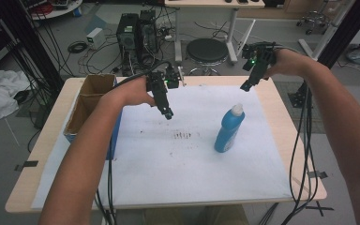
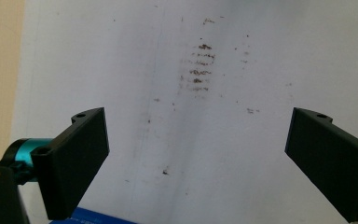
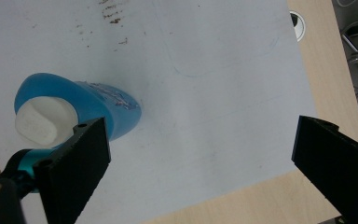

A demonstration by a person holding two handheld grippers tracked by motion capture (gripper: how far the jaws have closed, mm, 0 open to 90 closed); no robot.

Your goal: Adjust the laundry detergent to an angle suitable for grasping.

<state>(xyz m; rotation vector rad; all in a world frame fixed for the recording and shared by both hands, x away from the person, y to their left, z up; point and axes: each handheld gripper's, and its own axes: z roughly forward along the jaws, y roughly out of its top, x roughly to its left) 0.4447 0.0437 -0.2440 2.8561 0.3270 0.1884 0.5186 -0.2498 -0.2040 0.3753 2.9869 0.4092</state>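
Standing upright on the white sheet [image 1: 168, 168], right of the table's middle, is the blue bottle [image 1: 228, 130] with its white cap [image 3: 39, 122]. The right gripper [image 1: 245, 86] hangs above and behind it, jaws wide apart, empty. The left gripper [image 1: 168, 114], jaws likewise spread, hovers over brown smudges [image 2: 199, 67], beside a cardboard box [image 1: 90, 104].

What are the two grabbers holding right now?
Nothing. The left gripper and the right gripper both have their jaws wide apart and empty. The blue bottle stands untouched on the white sheet.
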